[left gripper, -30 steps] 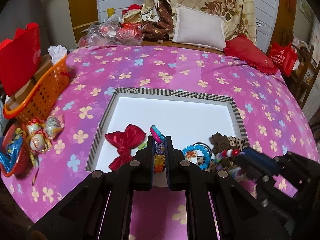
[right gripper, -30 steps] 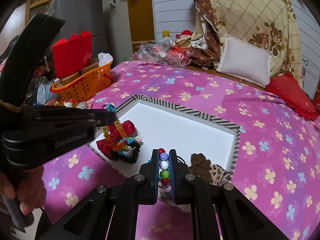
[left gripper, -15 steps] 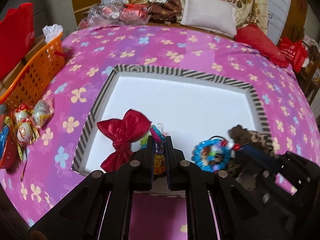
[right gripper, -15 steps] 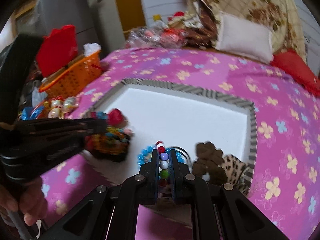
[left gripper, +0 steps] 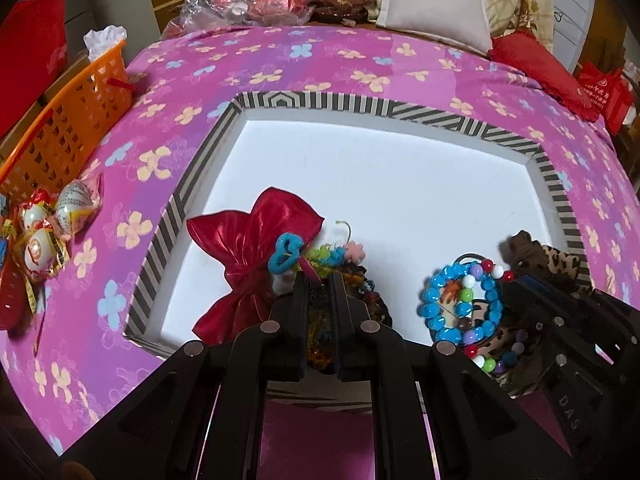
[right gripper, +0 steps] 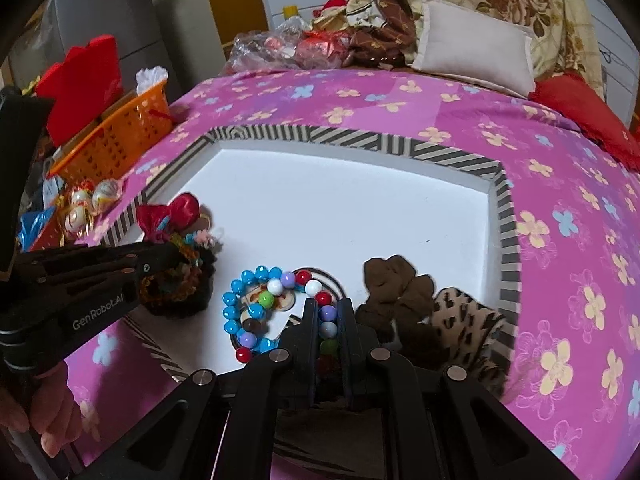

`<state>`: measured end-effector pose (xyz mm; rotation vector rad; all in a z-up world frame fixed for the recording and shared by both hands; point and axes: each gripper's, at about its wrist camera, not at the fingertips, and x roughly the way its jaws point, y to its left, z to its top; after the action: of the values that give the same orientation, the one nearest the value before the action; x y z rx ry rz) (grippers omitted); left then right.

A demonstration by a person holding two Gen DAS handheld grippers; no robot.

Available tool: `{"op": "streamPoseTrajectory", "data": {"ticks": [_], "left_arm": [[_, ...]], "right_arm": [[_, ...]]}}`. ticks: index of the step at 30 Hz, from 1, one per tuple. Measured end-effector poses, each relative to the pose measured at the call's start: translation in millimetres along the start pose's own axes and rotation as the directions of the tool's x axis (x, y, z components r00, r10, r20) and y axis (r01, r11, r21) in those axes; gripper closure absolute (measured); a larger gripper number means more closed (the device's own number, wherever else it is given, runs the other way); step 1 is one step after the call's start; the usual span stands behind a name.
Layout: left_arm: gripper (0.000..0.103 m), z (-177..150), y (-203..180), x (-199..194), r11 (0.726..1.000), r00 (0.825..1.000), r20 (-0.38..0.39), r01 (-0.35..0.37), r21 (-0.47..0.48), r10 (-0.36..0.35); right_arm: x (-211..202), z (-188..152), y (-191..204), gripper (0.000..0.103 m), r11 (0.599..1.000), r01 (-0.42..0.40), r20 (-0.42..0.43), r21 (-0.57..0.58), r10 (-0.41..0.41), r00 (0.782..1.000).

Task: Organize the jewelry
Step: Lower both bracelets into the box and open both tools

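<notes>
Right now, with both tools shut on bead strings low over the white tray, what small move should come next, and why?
Probably open the right tool and let its multicolour bead string go. Its free end already lies curled on the white tray, beside the blue bead bracelet. The left tool likewise has its amber bead string low over the tray.

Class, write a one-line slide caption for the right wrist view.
Right gripper clamps a multicoloured bead bracelet over the striped-rim white tray.
</notes>
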<state>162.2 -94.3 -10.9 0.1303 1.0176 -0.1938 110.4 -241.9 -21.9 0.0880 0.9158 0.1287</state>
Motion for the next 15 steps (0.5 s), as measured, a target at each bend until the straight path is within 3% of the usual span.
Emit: {"op": "streamPoseTrajectory", "data": {"ticks": [6,8,10,12,15], "left_arm": [[0.095,-1.8,0.4,-1.4,1.000,1.000,0.012,-0.025,0.004,0.025],[0.095,-2.7,1.4,-2.7,0.999,0.999,0.015,-0.035,0.001,0.035],[0.095,-3.8,2.7,-4.5,0.999,0.999,0.016,-0.042,-0.008,0.042],[0.093,-4.8,3.5,-7.1,0.999,0.999,0.012,-0.041,-0.014,0.041],[0.080,-7.5,1.9,-15.2,0.999,0.998,0.029,-0.047,-0.007,0.047]], "right_arm": [[-0.5,-3.6,-0.8,0.094,1.000,0.011,-0.012,0.018,-0.011,1.000],[-3.0,-3.8,-1.9,0.087,0.999,0.013,-0.016,0.030,-0.012,1.000],[-9.4,-4.5,-1.7,0.070,0.999,0.013,-0.001,0.033,-0.013,1.000],[-15.7,-5.2,-0.8,0.070,0.999,0.017,0.014,0.033,-0.018,1.000],[-25.7,-7.1,1.7,0.070,0.999,0.018,0.027,0.033,-0.019,0.999]]}}
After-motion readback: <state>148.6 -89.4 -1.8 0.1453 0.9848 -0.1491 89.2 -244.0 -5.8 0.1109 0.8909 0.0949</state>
